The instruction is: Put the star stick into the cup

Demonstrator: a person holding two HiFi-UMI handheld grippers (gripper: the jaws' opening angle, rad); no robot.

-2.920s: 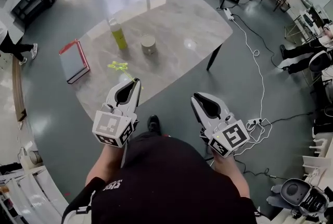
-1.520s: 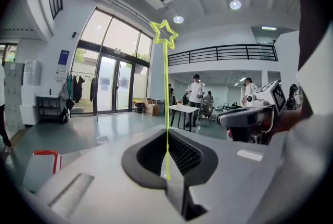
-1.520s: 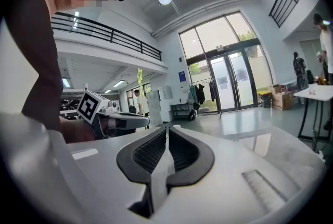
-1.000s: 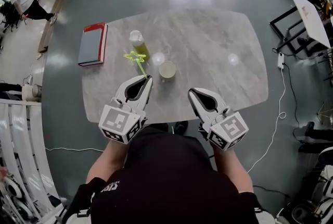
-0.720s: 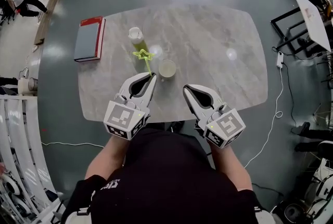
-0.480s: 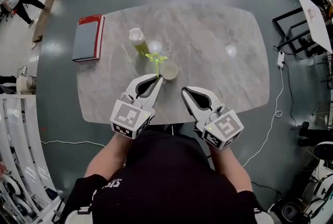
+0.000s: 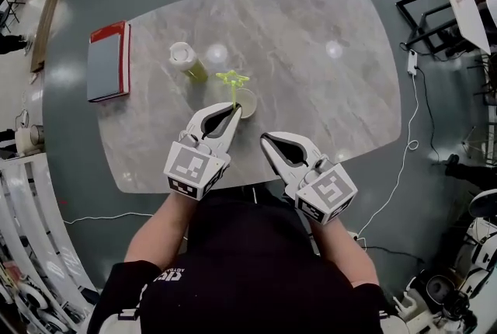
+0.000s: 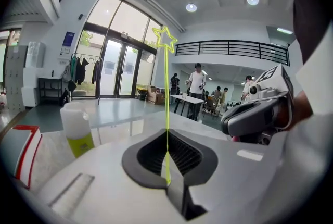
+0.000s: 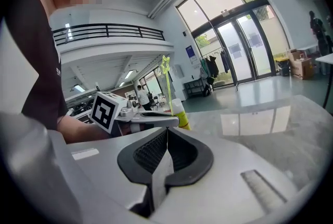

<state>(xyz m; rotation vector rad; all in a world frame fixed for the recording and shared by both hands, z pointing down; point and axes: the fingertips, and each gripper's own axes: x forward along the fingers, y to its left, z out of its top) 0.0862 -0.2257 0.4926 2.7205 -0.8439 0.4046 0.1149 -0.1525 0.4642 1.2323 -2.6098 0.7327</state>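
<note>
My left gripper [image 7: 232,110] is shut on the yellow-green star stick [image 7: 234,87], which stands upright with its star [image 8: 165,38] at the top. Its thin shaft [image 8: 167,113] runs down into the closed jaws. The pale cup [image 7: 248,103] stands on the marble table [image 7: 311,92], just right of the left fingertips and partly hidden by them, with the star above its far rim. My right gripper [image 7: 268,140] is shut on nothing and hangs near the table's front edge, right of the left one. In the right gripper view the star stick [image 9: 166,77] rises above the left gripper [image 9: 156,121].
A bottle with yellow-green liquid [image 7: 186,60] stands left of the cup. A grey book with a red edge [image 7: 107,60] lies at the table's left end. Desks, cables and chairs sit on the floor to the right. People stand far off in the hall [image 8: 196,82].
The left gripper has carried the star stick rightward from beside the bottle to the cup and lower toward the table. The right gripper has come in closer and lower too.
</note>
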